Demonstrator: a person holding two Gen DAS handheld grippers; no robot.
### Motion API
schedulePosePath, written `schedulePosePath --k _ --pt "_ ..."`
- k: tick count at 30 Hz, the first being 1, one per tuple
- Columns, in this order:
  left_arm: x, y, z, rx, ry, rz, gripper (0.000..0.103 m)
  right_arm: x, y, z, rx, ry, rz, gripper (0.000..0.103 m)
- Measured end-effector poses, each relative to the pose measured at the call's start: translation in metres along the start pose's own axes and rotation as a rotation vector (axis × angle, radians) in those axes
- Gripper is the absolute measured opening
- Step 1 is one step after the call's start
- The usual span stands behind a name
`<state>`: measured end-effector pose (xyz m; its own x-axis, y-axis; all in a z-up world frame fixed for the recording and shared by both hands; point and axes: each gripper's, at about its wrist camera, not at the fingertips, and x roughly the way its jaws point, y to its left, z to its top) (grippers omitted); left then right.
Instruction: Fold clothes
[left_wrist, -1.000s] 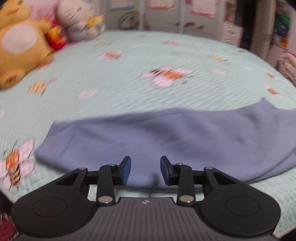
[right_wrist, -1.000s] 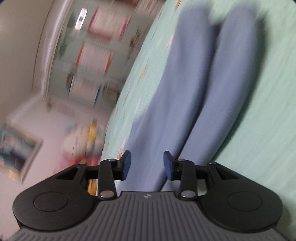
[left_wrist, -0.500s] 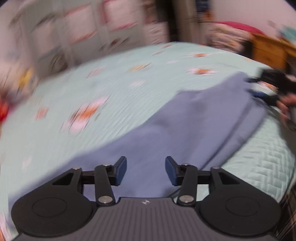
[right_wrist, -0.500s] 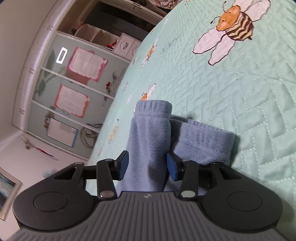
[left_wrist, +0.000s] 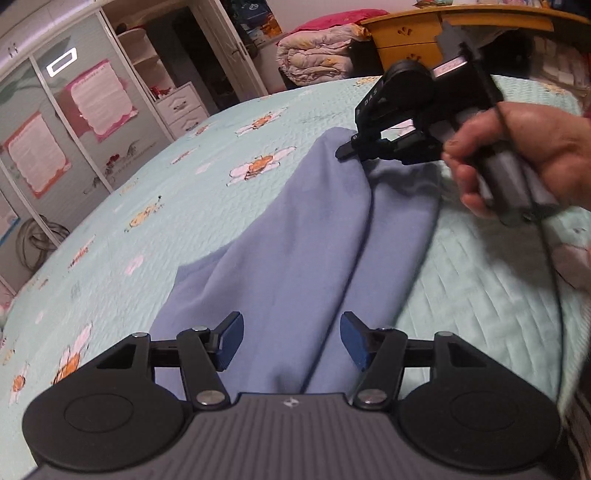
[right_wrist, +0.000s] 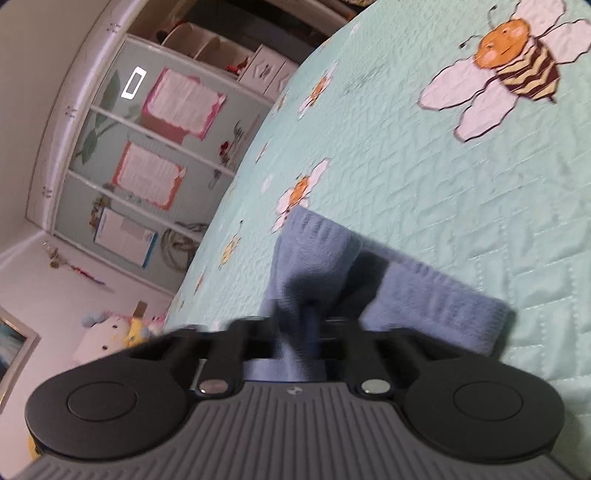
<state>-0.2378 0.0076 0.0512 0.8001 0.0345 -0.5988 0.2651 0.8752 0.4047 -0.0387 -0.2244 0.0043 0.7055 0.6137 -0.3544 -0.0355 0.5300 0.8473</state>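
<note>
While the right gripper (right_wrist: 312, 325) has just closed its fingers on a cuff of the blue trousers (left_wrist: 295, 258), the left gripper (left_wrist: 291, 341) has been opening, its fingers wide apart over the trousers' near end with cloth between them but unpinched. From the left wrist camera the garment runs toward one o'clock across the bee-print bedspread (left_wrist: 184, 177), where a hand (left_wrist: 524, 155) carries the right gripper.

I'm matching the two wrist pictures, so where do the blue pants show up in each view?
Left wrist: blue pants run from bottom centre to upper right.
Right wrist: their cuffs sit low centre, pinched by the right gripper.
Shared landmark: wardrobe doors with pink-framed papers.
</note>
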Motion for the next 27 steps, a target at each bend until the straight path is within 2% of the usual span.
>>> schedulePosePath --k 5,13,14,16,17,19,22,25,27 --pt "0.021 -0.017 0.009 0.043 0.01 -0.018 0.064 -0.013 0.009 -0.005 0.113 -0.011 0.084 0.004" --pt "0.035 -0.028 0.009 0.123 -0.009 0.089 0.065 -0.038 0.025 0.001 0.23 -0.023 0.173 0.004" --pt "0.035 -0.027 0.008 0.142 -0.014 0.097 0.06 -0.04 0.028 0.001 0.227 -0.022 0.18 0.004" --pt "0.032 -0.021 0.006 0.146 -0.009 0.079 0.019 -0.048 0.03 0.004 0.205 -0.028 0.184 0.004" --pt "0.028 -0.015 0.006 0.122 0.003 0.055 0.006 -0.052 0.032 0.006 0.191 -0.031 0.186 0.004" --pt "0.012 -0.003 0.006 0.084 -0.015 0.021 0.005 -0.063 0.033 0.007 0.147 -0.041 0.184 0.001" --pt "-0.009 0.003 0.004 0.081 -0.054 0.002 0.005 -0.078 0.026 0.005 0.091 -0.041 0.148 0.001" --pt "-0.006 0.001 0.004 0.094 -0.04 -0.007 0.005 -0.086 0.009 -0.003 0.082 -0.025 0.094 0.005" --pt "0.0 0.001 0.004 0.067 -0.021 -0.013 0.005 -0.086 -0.007 -0.009 0.117 -0.03 0.066 0.006"
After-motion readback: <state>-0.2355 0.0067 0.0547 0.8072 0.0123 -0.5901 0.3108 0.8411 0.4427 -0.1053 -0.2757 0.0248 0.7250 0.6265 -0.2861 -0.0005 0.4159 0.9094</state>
